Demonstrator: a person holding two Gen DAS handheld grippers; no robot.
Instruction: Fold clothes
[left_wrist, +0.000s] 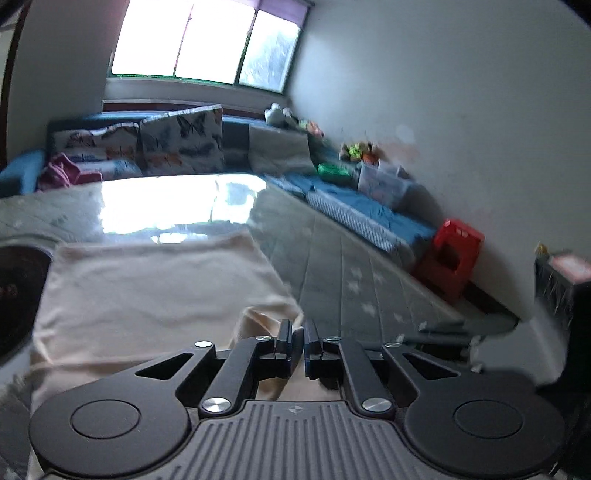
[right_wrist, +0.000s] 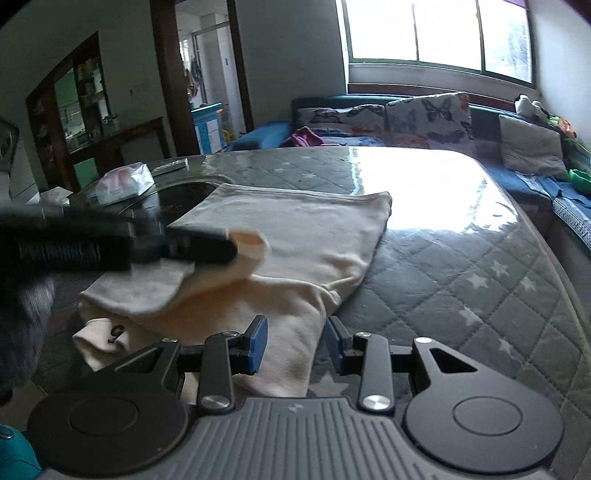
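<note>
Garment (right_wrist: 295, 229), cream, lies part-folded on quilted table cover (right_wrist: 461, 295), near the table's front edge. Left gripper (right_wrist: 221, 251), seen blurred in right wrist view, jaws nearly together and pinching a cream fold w/ the cloth end poking past the tips; in its own view the gripper (left_wrist: 298, 343) shows a narrow slit w/ cream cloth between the pads. Right gripper (right_wrist: 295, 339) stands at mid width, blue pads either side of the garment's near hanging portion; whether pads press the cloth cannot be told.

Step in hand (judged): carrying a layer across to make the fold. To do well: keep pinch firm, travel low over the cloth, lay edge parallel to far hem, release only once flat; right gripper should steady near portion so stack doesn't drag.

Count: garments 1; grippers 2; butterfly cushions (right_wrist: 428, 114) 2, plus 1 plain grey cushion (right_wrist: 532, 147); red stool (left_wrist: 450, 254) 1; tissue pack (right_wrist: 125, 181) 1.
</note>
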